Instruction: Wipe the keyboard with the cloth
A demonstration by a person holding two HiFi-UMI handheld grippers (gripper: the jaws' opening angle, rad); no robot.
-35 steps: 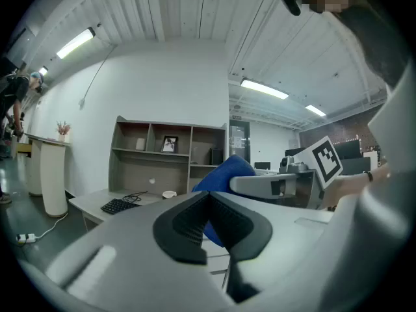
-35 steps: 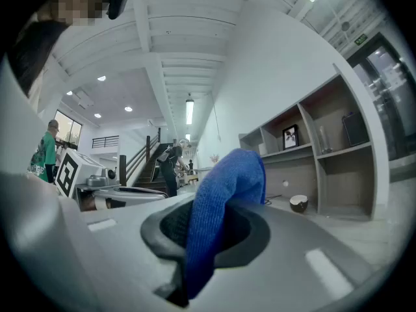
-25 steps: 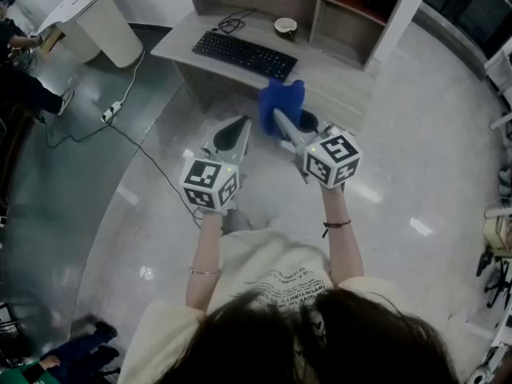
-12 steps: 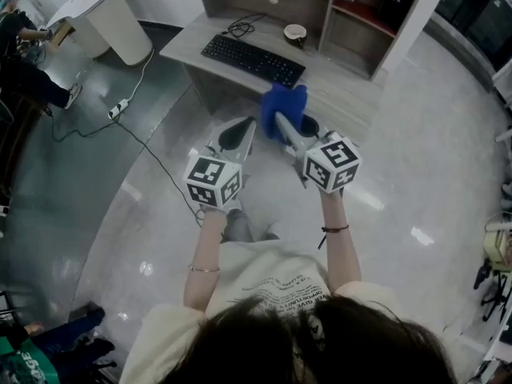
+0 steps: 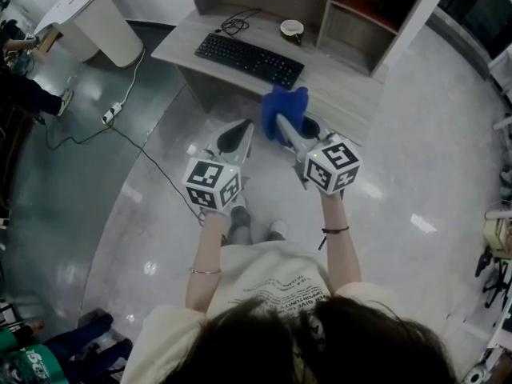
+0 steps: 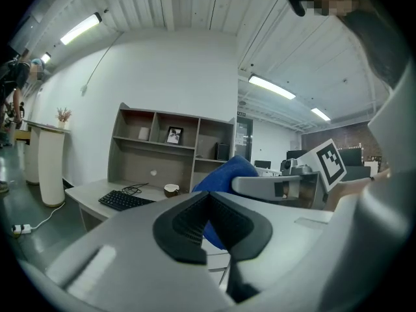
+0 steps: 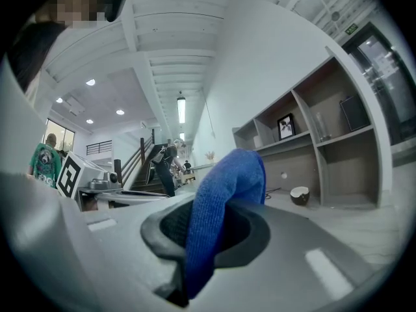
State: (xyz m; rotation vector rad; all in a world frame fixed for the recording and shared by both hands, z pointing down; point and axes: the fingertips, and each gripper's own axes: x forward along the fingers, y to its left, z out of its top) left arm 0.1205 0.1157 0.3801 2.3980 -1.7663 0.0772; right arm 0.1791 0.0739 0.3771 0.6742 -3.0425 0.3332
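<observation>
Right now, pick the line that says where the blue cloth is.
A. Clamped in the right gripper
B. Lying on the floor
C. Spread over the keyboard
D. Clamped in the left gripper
A. The right gripper view shows the cloth pinched in the right gripper, and the head view shows it held in the air, short of the keyboard.

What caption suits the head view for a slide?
Standing before the desk, a person grips a blue cloth in the right gripper; the left gripper is shut, empty; the keyboard lies untouched.
</observation>
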